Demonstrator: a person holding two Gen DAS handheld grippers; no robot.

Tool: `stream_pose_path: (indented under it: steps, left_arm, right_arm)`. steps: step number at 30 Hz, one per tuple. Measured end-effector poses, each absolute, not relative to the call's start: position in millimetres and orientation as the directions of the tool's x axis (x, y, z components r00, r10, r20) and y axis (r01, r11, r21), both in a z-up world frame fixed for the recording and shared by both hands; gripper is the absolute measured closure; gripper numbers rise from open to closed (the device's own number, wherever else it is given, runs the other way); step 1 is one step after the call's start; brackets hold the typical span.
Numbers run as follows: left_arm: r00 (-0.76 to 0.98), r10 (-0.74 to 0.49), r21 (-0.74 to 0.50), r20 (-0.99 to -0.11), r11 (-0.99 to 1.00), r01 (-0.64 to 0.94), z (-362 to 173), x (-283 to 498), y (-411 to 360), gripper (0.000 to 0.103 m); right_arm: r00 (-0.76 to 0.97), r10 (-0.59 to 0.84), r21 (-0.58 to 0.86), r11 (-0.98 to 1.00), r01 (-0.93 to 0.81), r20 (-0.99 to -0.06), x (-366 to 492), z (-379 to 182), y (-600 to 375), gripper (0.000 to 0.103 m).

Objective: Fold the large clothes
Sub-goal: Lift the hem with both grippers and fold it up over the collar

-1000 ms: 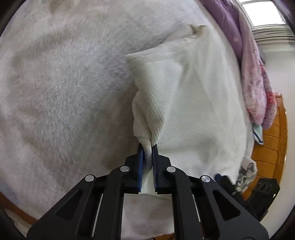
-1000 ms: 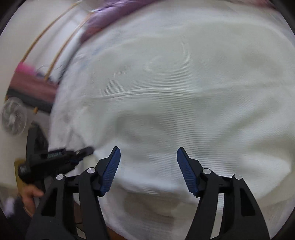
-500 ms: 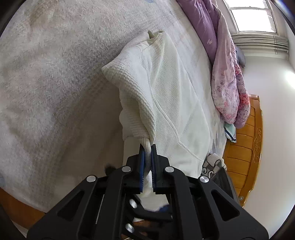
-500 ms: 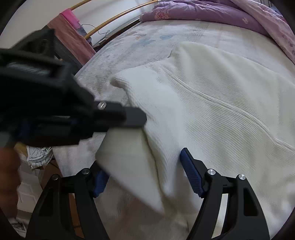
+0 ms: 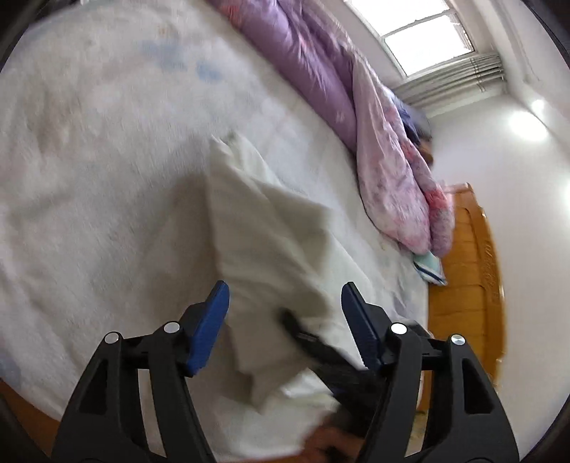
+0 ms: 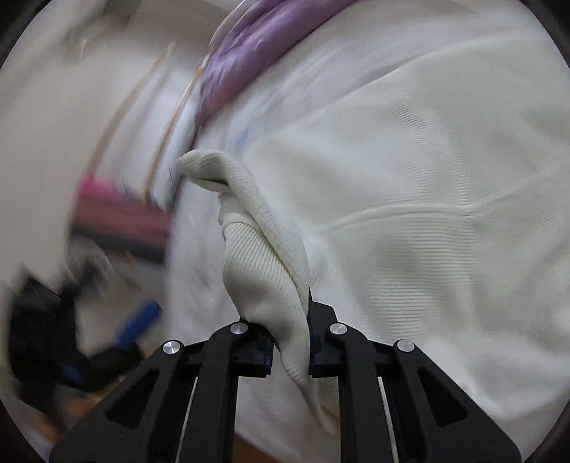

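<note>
A cream ribbed-knit sweater point(image 5: 270, 249) lies partly folded on the white fleece bed cover point(image 5: 89, 185). My left gripper point(image 5: 285, 313) is open above its near edge and holds nothing. My right gripper point(image 6: 290, 334) is shut on a bunched cuff of the sweater point(image 6: 263, 270) and lifts it above the flat body of the sweater point(image 6: 427, 178). In the left wrist view the right gripper point(image 5: 320, 352) shows blurred at the sweater's near edge. The left gripper point(image 6: 135, 324) shows blurred at the left of the right wrist view.
A purple and pink floral duvet point(image 5: 374, 142) is heaped along the far side of the bed. A wooden headboard point(image 5: 470, 285) stands at the right, with a window point(image 5: 420, 32) above. A pink and dark object point(image 6: 117, 210) stands beside the bed.
My left gripper has opened and let go of the sweater's cuff. My right gripper has shut on that cuff and now holds it. Both views have swung.
</note>
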State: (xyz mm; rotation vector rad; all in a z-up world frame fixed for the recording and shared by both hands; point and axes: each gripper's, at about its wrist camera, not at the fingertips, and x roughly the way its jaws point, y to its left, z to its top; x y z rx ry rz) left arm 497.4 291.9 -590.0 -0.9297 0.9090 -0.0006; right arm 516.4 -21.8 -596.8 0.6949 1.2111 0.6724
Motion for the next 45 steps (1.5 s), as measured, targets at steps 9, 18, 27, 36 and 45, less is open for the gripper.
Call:
stream_pose_path:
  steps: [9, 18, 27, 36, 45]
  left_arm:
    - [0.458, -0.371, -0.548, -0.808, 0.760, -0.351, -630, 553, 187, 0.033]
    - [0.246, -0.390, -0.446, -0.888, 0.860, -0.248, -695, 583, 88, 0.028]
    - [0.213, -0.394, -0.446, -0.894, 0.827, -0.342, -729, 570, 87, 0.021]
    - [0.202, -0.420, -0.466, -0.885, 0.819, -0.336, -741, 577, 73, 0.021]
    - [0.177, -0.439, -0.473, -0.881, 0.821, -0.319, -753, 590, 63, 0.018]
  right_arm:
    - [0.566, 0.749, 0.938, 0.299, 0.173, -0.344, 487, -589, -209, 0.091]
    - [0.556, 0.603, 0.812, 0.320, 0.488, -0.571, 454, -680, -293, 0.083]
    - [0.491, 0.537, 0.727, 0.482, 0.489, -0.686, 482, -681, -311, 0.039]
    - [0.404, 0.705, 0.794, 0.387, 0.469, -0.583, 512, -716, -302, 0.036]
    - [0.338, 0.741, 0.796, 0.426, 0.430, -0.580, 559, -720, -265, 0.024]
